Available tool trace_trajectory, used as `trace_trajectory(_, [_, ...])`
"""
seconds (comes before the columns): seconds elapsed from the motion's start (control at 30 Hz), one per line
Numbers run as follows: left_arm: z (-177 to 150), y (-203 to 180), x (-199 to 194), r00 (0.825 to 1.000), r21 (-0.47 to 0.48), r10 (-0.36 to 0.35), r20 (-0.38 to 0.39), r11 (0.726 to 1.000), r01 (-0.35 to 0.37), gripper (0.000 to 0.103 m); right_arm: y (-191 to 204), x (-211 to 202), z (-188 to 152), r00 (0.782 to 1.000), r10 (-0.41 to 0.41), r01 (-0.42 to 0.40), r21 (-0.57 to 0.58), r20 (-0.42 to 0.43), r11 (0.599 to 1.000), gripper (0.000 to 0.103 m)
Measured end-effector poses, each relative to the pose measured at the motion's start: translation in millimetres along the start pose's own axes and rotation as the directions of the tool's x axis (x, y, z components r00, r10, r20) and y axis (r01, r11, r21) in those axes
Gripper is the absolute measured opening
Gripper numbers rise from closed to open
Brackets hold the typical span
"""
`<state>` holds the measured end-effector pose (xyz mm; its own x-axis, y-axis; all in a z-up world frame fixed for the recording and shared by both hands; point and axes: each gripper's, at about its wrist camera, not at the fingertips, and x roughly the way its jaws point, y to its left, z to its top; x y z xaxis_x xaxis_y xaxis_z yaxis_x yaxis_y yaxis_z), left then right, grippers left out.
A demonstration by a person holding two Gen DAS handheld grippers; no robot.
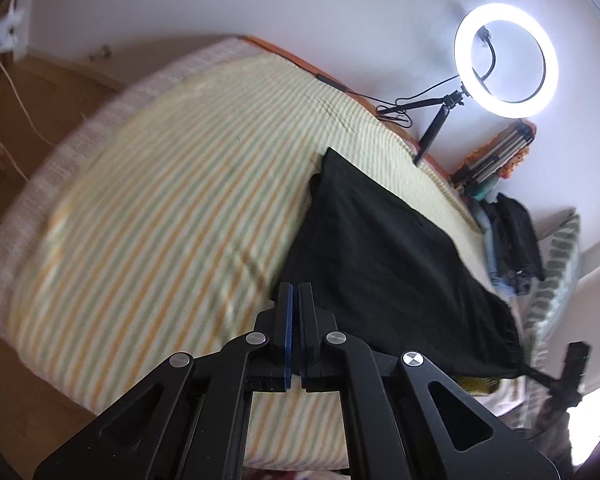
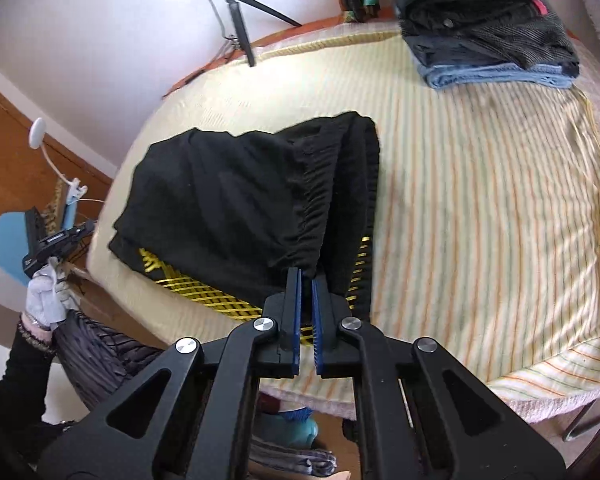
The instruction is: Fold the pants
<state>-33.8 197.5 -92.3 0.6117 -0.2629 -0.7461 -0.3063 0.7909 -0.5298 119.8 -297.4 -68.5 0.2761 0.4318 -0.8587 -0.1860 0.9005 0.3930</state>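
Observation:
Black pants with a gathered elastic waistband and yellow markings lie folded over on a striped bed cover. My right gripper is shut on the waistband and holds it lifted above the bed. In the left wrist view the pants lie to the right on the striped cover. My left gripper is shut and empty, hovering at the pants' left edge. The left gripper also shows in the right wrist view, held in a white-gloved hand off the bed's left side.
A stack of folded dark and blue clothes sits at the far corner of the bed. A lit ring light on a small tripod stands by the white wall. Wooden floor lies left of the bed.

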Motion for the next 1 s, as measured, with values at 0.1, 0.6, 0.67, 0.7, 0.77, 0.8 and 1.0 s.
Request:
trace_trajectory(0.1, [4, 3, 13, 0.999, -0.044, 0.030, -0.028, 0.999, -0.031, 0.010, 1, 10, 4, 1.000, -0.014, 0.014, -0.021, -0.016, 1.000, 0.005])
trace_trajectory(0.6, [-10, 12, 51, 0.988, -0.377, -0.147, -0.054, 0.919, 0.116, 0.035, 11, 17, 15, 0.999, -0.040, 0.038, -0.077, -0.022, 0.996, 0.005])
trace_trajectory(0.67, [-8, 6, 54, 0.990, -0.358, -0.138, -0.033, 0.927, 0.117, 0.035, 10, 18, 15, 0.999, -0.036, 0.035, -0.072, -0.021, 0.997, 0.005])
trace_trajectory(0.7, [-7, 4, 57, 0.990, -0.355, -0.135, -0.024, 0.927, 0.118, 0.035, 9, 19, 15, 0.999, -0.033, 0.031, -0.067, -0.023, 0.997, 0.005])
trace_trajectory(0.77, [-7, 0, 62, 0.991, -0.345, -0.131, -0.015, 0.931, 0.118, 0.030, 7, 22, 14, 0.999, -0.030, 0.028, -0.062, -0.029, 0.998, 0.005])
trace_trajectory(0.8, [-6, -1, 62, 0.993, -0.327, -0.122, -0.009, 0.938, 0.112, 0.012, 7, 23, 14, 0.999, -0.032, 0.030, -0.061, -0.032, 0.998, 0.005])
trace_trajectory(1.0, [2, -12, 44, 0.991, -0.237, -0.119, 0.054, 0.963, 0.129, 0.000, 1, 23, 15, 0.999, -0.017, 0.017, -0.030, -0.031, 0.999, 0.005])
